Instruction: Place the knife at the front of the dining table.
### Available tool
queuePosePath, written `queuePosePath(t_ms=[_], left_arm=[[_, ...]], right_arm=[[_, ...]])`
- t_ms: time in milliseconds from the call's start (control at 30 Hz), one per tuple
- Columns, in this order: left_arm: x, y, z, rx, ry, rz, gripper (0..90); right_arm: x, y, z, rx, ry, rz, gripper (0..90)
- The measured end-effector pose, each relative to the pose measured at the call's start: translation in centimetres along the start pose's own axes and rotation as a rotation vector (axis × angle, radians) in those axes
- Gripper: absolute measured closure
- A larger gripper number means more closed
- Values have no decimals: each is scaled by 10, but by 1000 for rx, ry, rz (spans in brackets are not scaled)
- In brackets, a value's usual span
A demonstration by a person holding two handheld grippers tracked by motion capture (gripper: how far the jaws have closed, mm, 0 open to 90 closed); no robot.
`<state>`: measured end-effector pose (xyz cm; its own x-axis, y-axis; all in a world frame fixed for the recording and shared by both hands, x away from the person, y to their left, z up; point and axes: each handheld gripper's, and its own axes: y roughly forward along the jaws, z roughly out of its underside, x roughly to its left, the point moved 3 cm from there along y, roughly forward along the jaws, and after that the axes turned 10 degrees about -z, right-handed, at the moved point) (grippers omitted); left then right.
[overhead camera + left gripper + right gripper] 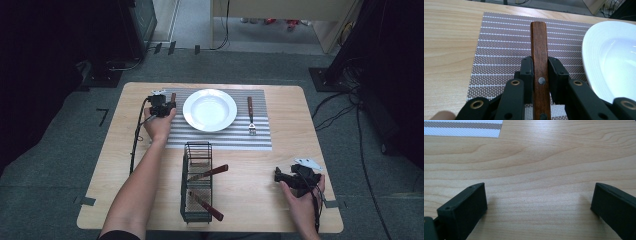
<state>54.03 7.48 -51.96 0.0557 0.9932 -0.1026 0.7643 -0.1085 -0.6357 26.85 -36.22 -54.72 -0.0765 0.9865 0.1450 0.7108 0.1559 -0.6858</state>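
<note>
My left gripper (167,106) is over the left end of the striped placemat (175,135), just left of the white plate (210,110). It is shut on a brown wooden handle (539,50) with metal rivets, which points away over the placemat (499,45); the utensil's working end is hidden. The plate's rim (594,57) is close on the right in the left gripper view. My right gripper (280,175) rests near the table's front right. Its jaws stand wide apart over bare wood (539,205), with nothing between them.
A fork (250,116) with a wooden handle lies on the placemat right of the plate. A black wire basket (196,150) stands in front of the placemat with two wooden-handled utensils (209,173) sticking out. Cables run along the floor at the right.
</note>
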Motion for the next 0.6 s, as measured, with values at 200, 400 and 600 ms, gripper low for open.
queuePosePath(t_ms=[200,400,600], left_arm=[[-1,4,2,12,-13,-3,762],[1,9,4,30,-16,-12,761],[2,13,7,33,-15,-15,761]], right_arm=[[0,0,0,0,0,0,0],[0,0,0,0,0,0,0],[0,0,0,0,-1,0,0]])
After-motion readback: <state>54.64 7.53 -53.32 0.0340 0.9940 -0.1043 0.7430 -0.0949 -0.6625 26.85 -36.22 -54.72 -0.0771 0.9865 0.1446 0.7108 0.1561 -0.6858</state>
